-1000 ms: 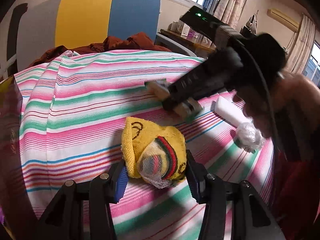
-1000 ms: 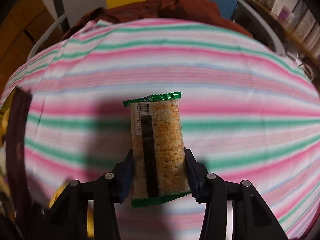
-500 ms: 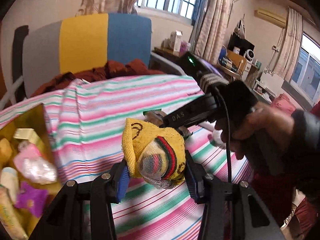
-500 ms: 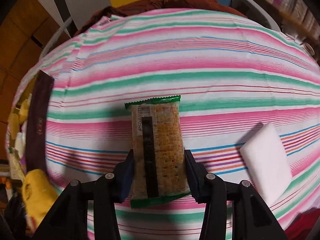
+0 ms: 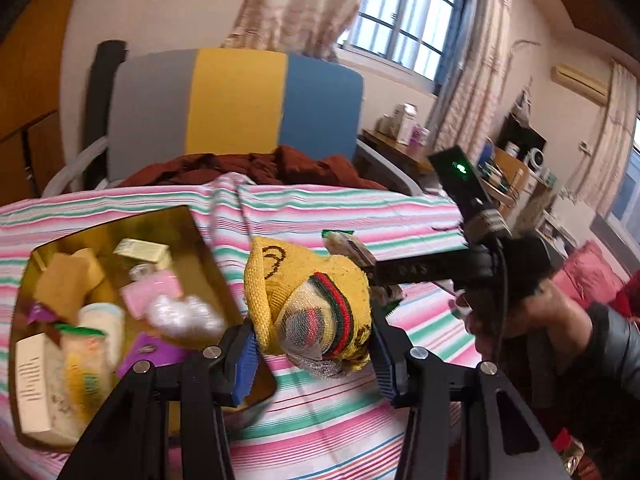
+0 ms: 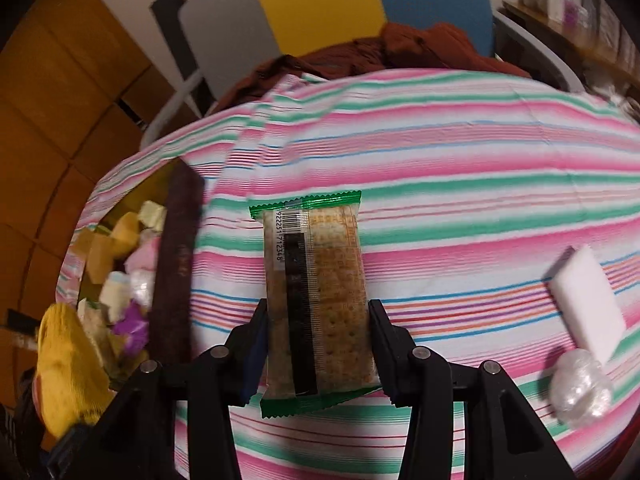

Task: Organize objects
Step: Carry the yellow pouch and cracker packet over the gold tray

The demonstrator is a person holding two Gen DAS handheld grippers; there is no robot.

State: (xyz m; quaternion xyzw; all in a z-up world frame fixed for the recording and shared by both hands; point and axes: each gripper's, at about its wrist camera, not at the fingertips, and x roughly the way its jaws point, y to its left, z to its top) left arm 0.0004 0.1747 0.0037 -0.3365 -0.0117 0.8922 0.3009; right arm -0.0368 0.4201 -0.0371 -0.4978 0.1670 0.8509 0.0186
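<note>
Over at the left of the left wrist view, the gold box (image 5: 188, 224) is already well stocked: packets, a pale cup, pink and purple wrappers piled inside. So a good share of the sorting looks done. Centre frame, the left gripper (image 5: 312, 344) is clamped narrow on a yellow knitted pouch (image 5: 304, 292) with mesh and red-green trim, carried clear above the striped tablecloth (image 5: 420, 332), angled downward. To the right, a hand (image 5: 520, 316) grips the other tool's handle.

In the right wrist view, the same box sits at the left edge behind its dark wall (image 6: 176, 264). Centre, the right gripper (image 6: 316, 344) pinches a green-edged cracker packet (image 6: 316, 300) by its long sides, pointing steeply down at the cloth. Far right, a white block (image 6: 584, 304) and a clear plastic ball (image 6: 580, 392) lie waiting: those, plus both held items, are my guess at what's left.
</note>
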